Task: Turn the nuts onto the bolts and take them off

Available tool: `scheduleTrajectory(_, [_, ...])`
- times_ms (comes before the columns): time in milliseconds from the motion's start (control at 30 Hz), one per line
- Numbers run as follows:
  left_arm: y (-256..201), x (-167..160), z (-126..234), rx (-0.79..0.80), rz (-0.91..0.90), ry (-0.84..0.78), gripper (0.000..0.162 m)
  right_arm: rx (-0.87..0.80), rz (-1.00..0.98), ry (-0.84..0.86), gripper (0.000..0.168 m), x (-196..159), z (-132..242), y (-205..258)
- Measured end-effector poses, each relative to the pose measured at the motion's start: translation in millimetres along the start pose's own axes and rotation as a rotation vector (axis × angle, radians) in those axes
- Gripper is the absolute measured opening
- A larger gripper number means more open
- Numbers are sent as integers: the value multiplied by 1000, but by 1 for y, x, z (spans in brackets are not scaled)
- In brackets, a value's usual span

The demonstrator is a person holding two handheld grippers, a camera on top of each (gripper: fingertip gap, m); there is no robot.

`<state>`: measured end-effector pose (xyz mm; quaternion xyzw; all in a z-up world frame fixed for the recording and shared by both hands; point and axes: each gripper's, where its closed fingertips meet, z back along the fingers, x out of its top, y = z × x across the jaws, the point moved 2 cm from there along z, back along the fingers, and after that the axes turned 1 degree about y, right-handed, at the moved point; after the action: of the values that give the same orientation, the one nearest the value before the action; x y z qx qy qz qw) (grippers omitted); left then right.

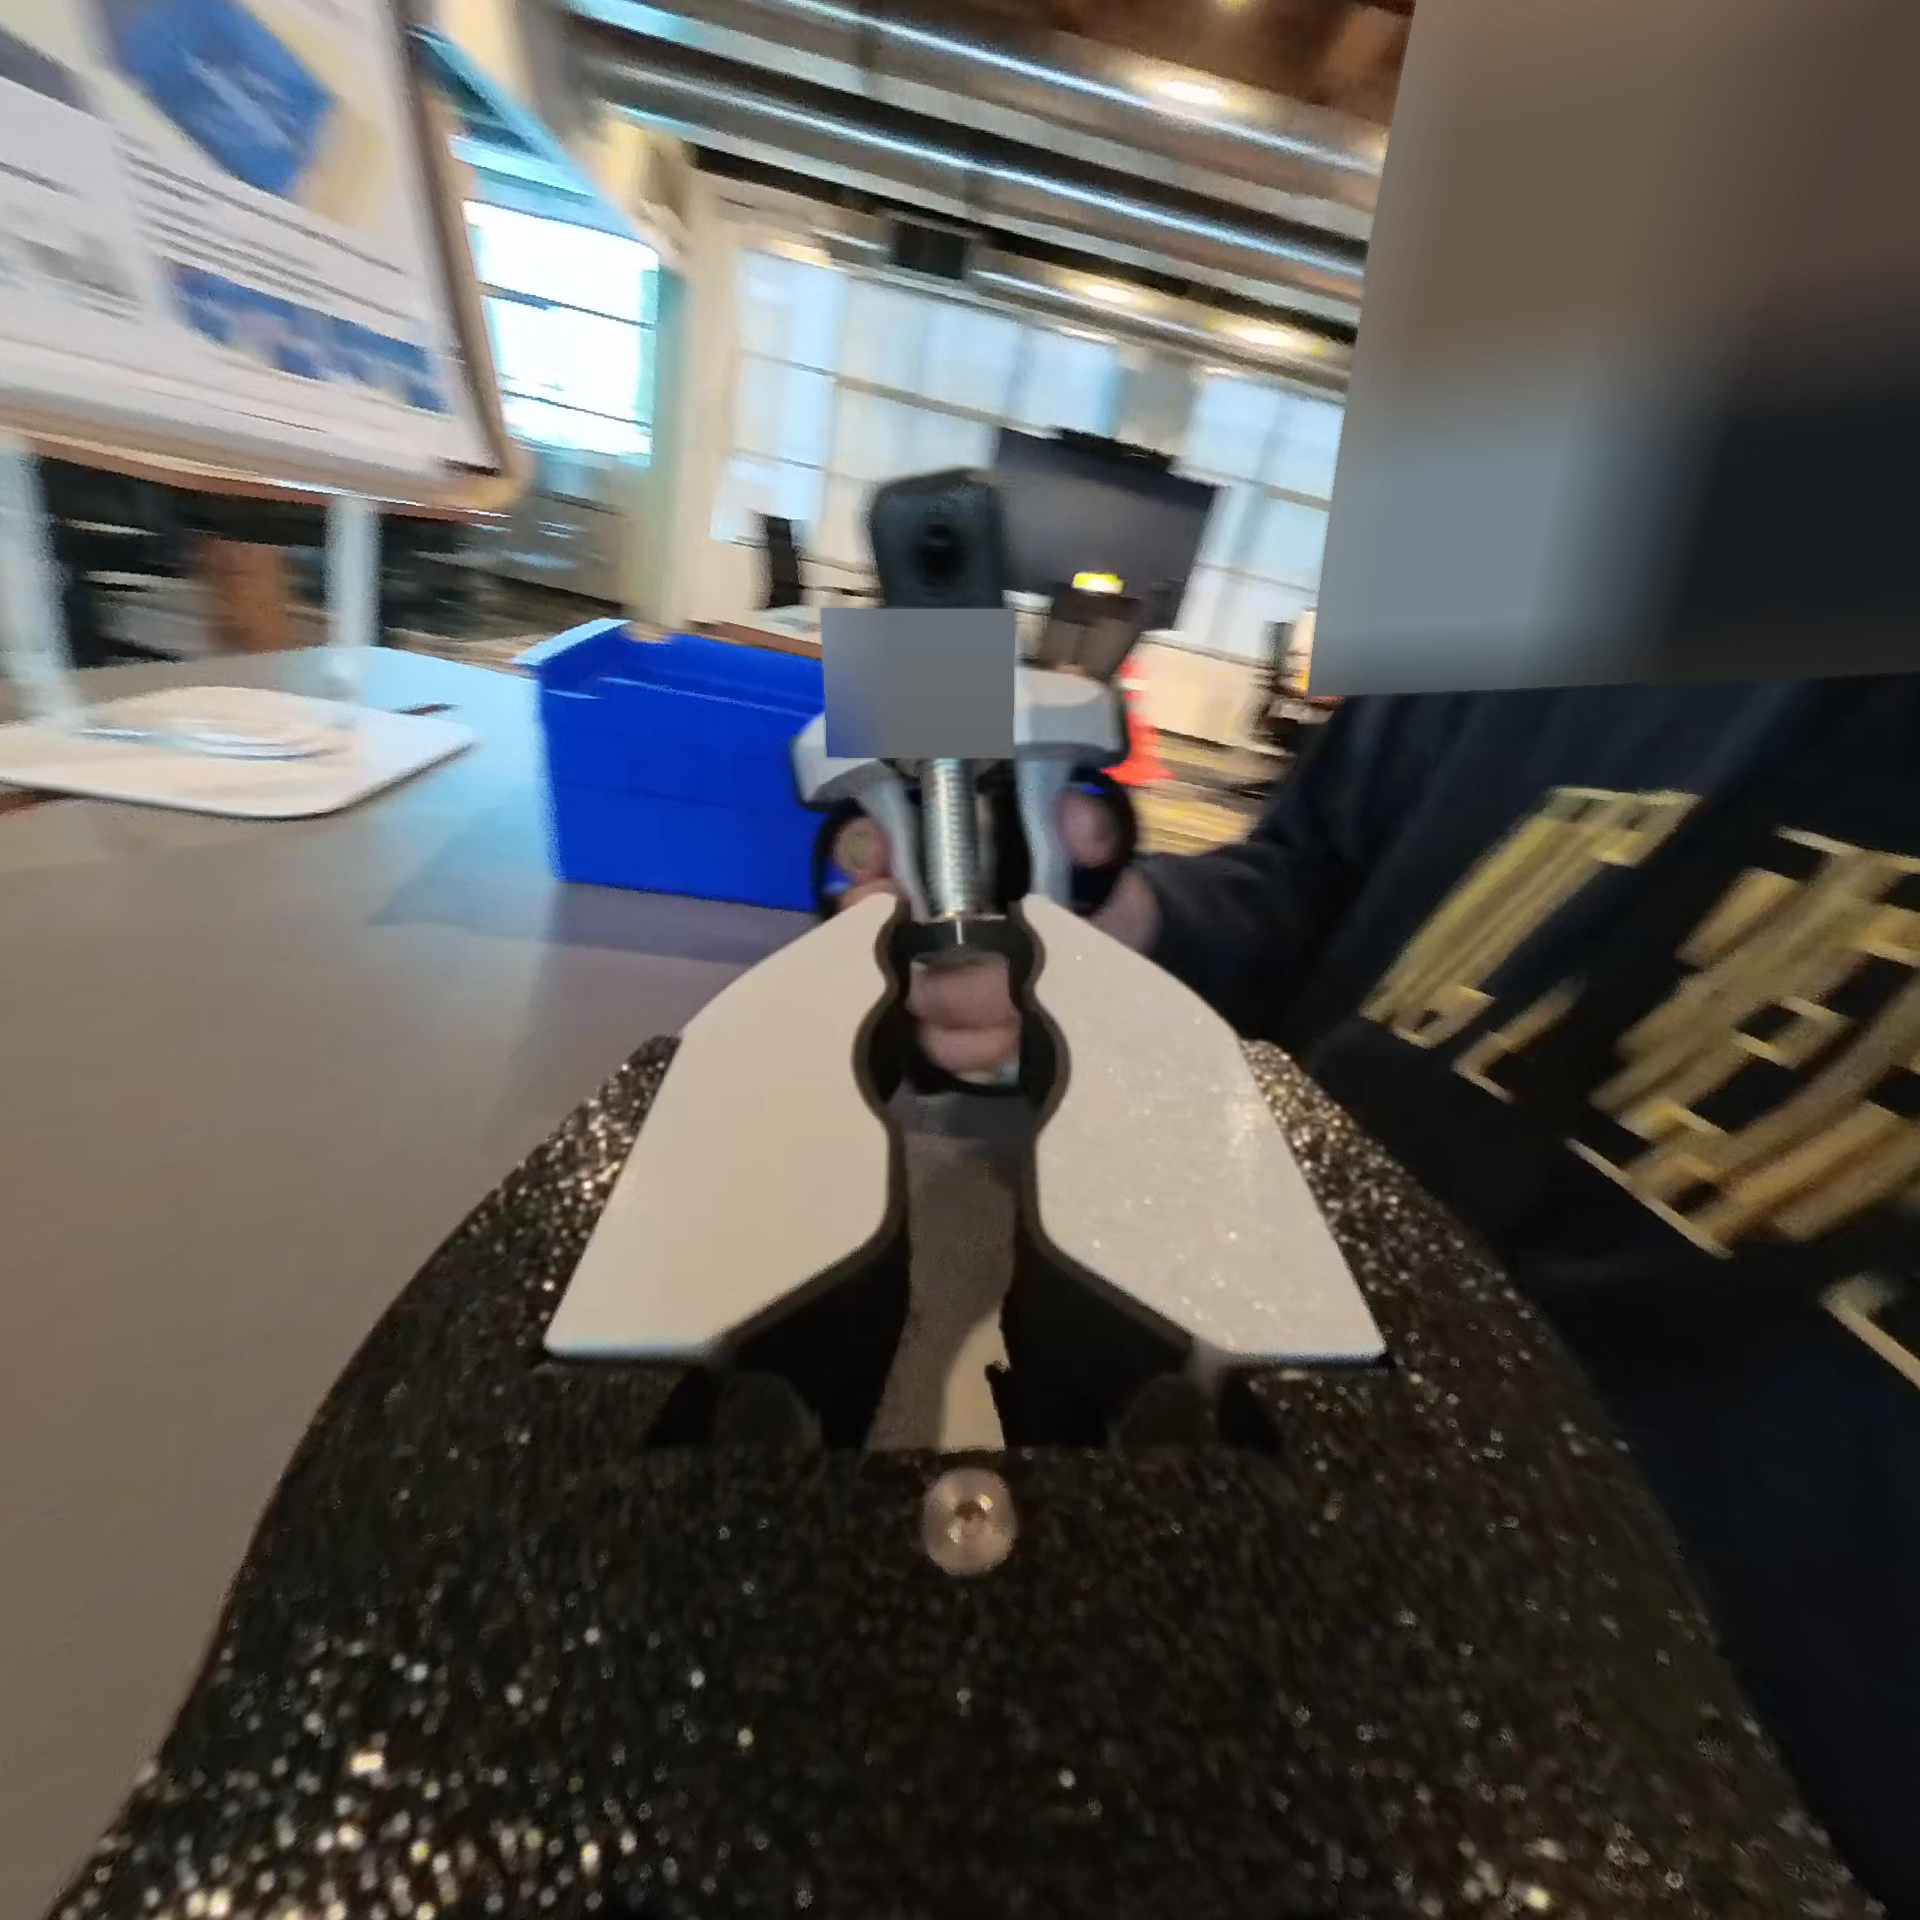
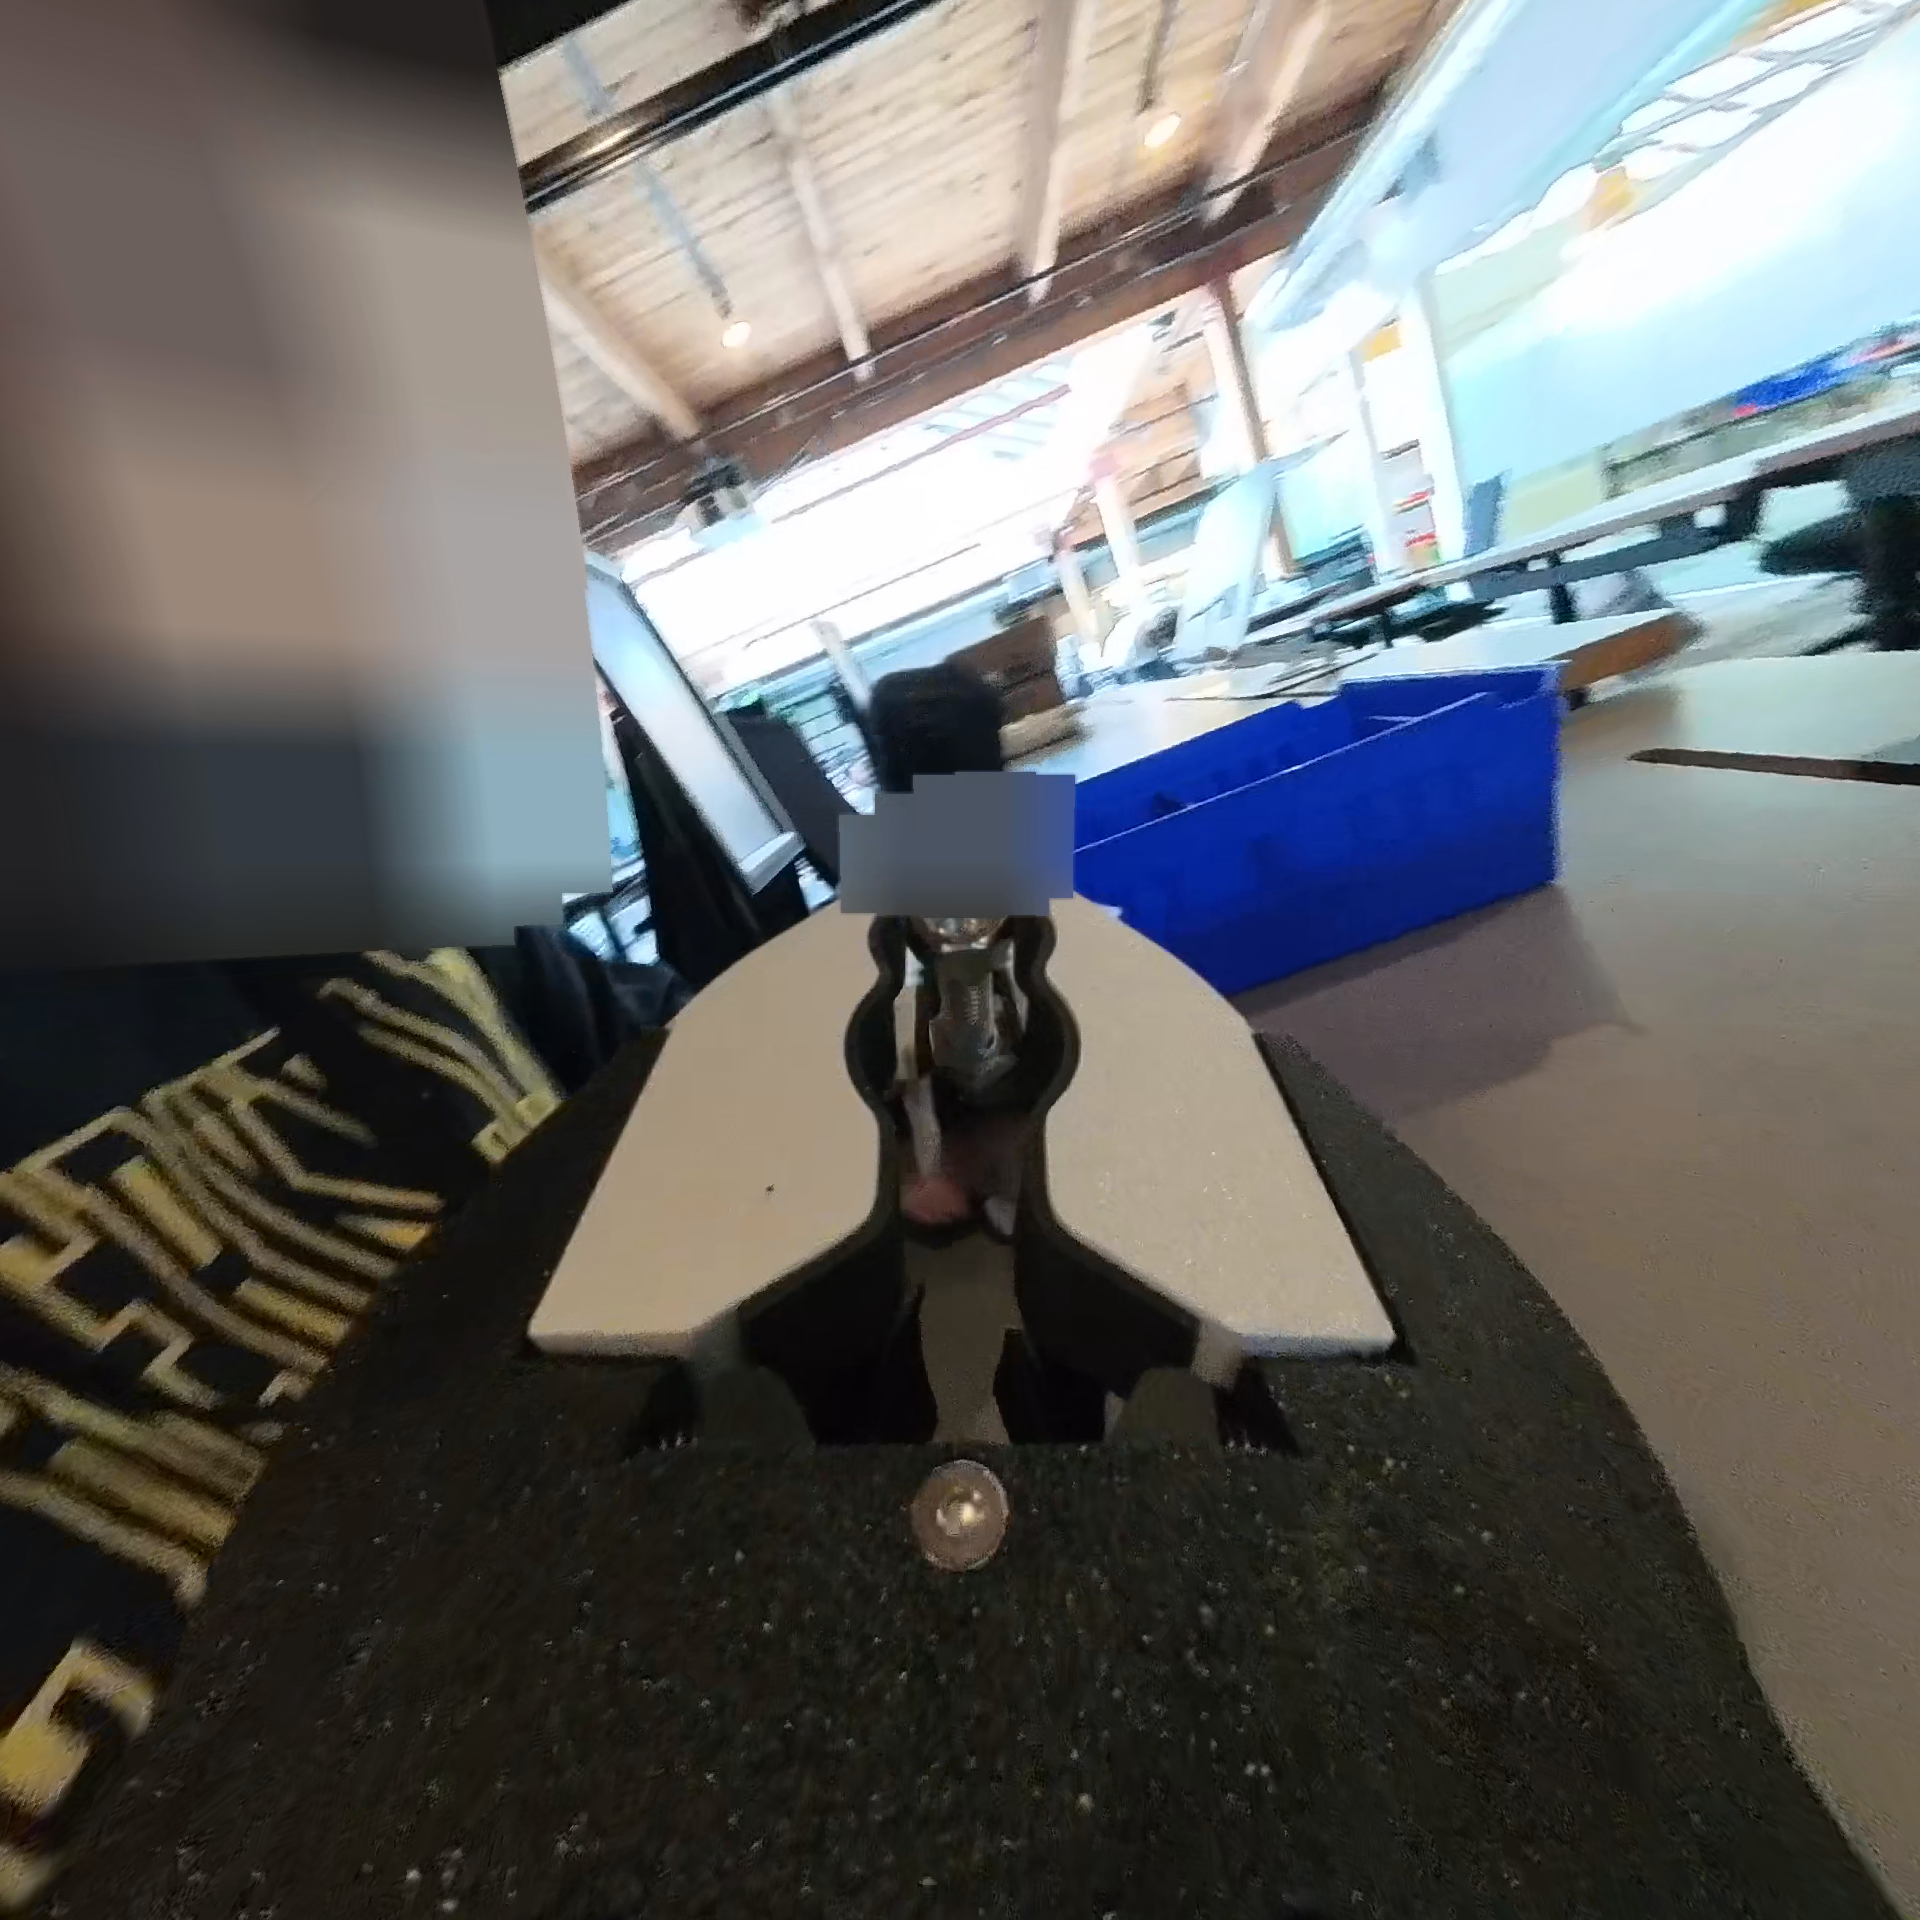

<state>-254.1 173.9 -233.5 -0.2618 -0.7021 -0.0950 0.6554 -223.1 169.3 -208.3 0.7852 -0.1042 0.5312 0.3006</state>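
A silver threaded bolt (image 1: 953,831) is held in the air between the two grippers, which face each other. My left gripper (image 1: 961,927) is shut on the near end of the bolt, with its black pads around the tip. I cannot make out a nut there. My right gripper (image 2: 961,940) is shut on the same bolt (image 2: 966,1003), and a hex part sits in the notch between its fingers. In the left wrist view the right gripper's white fingers (image 1: 894,831) flank the thread. A hand shows behind them.
A blue bin (image 1: 675,769) stands on the grey table (image 1: 260,1039) behind the grippers and also shows in the right wrist view (image 2: 1320,831). A poster stand (image 1: 208,208) rests on a white base (image 1: 239,748) at the left. A person in a dark top (image 1: 1558,1039) is close at the right. My two grippers' fingertips are within a few centimetres of each other.
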Motion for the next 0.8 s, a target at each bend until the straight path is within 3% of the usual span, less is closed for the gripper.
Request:
scheduleTrajectory(167, [12, -2, -1, 234, -85, 34, 17, -358, 65, -34, 19, 2, -5, -11])
scheduleTrajectory(300, [11, -4, -3, 237, -77, 31, 17, -472, 148, -29, 19, 1, -4, -8])
scheduleTrajectory(433, [11, -6, -1, 198, -57, 20, 17, -412, 84, -39, 19, -1, 1, -10])
scheduleTrajectory(567, [3, -5, -1, 43, -2, -4, 17, -203, 58, -41, 19, -2, -1, 1])
scheduleTrajectory(800, [-2, -1, 3, -59, 44, -46, 17, 34, 3, -20, 20, -1, 5, 5])
